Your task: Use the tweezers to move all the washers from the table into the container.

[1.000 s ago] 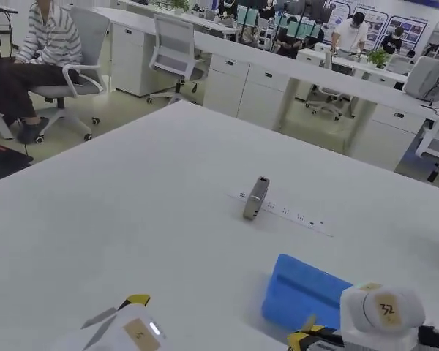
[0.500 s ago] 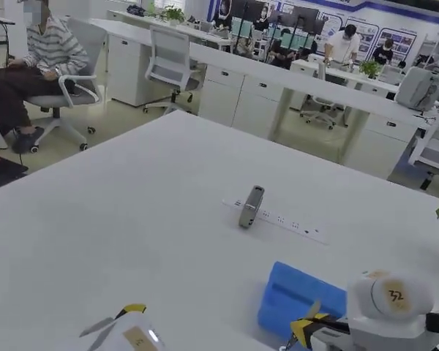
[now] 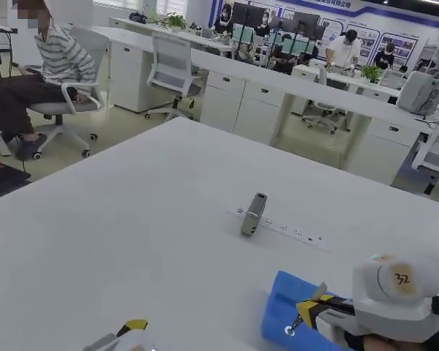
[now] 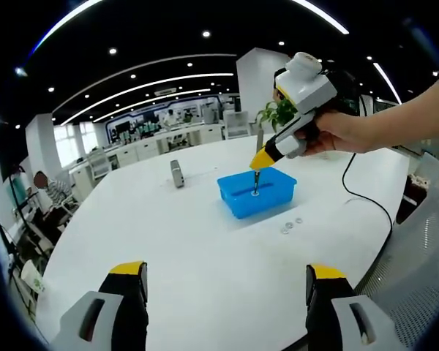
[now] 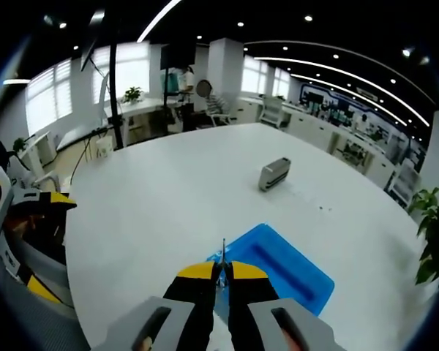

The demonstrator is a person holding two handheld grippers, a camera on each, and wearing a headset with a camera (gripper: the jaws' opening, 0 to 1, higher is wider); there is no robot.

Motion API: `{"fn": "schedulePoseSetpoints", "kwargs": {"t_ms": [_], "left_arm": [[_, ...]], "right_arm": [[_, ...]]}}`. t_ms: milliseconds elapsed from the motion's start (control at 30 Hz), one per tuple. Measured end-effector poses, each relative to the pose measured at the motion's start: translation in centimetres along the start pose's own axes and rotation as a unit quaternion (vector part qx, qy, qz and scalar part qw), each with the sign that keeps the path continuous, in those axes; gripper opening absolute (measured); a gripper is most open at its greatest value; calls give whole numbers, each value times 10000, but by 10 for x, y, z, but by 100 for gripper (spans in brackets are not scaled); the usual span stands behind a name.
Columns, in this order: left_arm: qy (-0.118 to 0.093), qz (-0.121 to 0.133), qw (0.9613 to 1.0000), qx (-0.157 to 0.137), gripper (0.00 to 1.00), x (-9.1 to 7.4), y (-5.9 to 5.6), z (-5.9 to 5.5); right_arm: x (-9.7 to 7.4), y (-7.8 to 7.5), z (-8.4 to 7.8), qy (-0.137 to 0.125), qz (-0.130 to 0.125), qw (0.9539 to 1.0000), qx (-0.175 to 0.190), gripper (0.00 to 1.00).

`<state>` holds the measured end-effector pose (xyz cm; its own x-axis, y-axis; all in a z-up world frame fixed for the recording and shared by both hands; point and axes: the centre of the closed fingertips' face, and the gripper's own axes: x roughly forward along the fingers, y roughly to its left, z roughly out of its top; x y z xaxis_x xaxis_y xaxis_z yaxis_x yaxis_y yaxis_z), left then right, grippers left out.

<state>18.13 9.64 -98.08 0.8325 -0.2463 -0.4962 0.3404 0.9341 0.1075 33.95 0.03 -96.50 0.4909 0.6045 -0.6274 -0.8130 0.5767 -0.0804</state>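
Tweezers (image 4: 255,178) sit clamped between the right gripper (image 4: 264,158) jaws, which are pressed tight on the shank. The tips point down into the blue container (image 4: 250,208), likely so that whatever they carry drops inside and not onto the table (image 4: 168,241). A small ring seems to hang at the tips, but it is too small to confirm. A few washers (image 4: 286,229) lie on the table just beside the container, on the person's side. Left gripper (image 4: 227,272) hovers low and well apart, jaws spread wide and empty, probably kept clear of the drop.
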Motion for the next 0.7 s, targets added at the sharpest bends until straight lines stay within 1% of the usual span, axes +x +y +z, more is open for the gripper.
{"fn": "schedulePoseSetpoints", "kwargs": {"t_ms": [100, 200, 300, 333, 433, 533, 600, 700], "left_arm": [[15, -6, 10000, 19, 91, 0, 0, -1], [23, 3, 10000, 29, 91, 0, 0, -1], [-23, 6, 10000, -12, 91, 0, 0, 0], [-23, 4, 10000, -16, 91, 0, 0, 0], [16, 8, 10000, 4, 91, 1, 0, -1], [41, 15, 10000, 19, 91, 1, 0, -2], [72, 11, 10000, 4, 91, 1, 1, -3], [79, 13, 10000, 5, 90, 2, 1, -3]], "right_arm": [[3, -5, 2, -13, -61, 10000, 9, 1], [8, -13, 3, 4, -146, 9999, -29, 1], [15, -24, 2, 27, -236, 9997, 39, 1], [16, -25, 1, 30, -250, 9997, 53, 1], [25, -37, -5, 93, -377, 9991, 163, 1], [35, -44, -11, 174, -344, 9988, 313, 1], [42, -46, -15, 256, -321, 9987, 302, 1], [51, -52, -18, 359, -363, 9984, 235, 2]]}}
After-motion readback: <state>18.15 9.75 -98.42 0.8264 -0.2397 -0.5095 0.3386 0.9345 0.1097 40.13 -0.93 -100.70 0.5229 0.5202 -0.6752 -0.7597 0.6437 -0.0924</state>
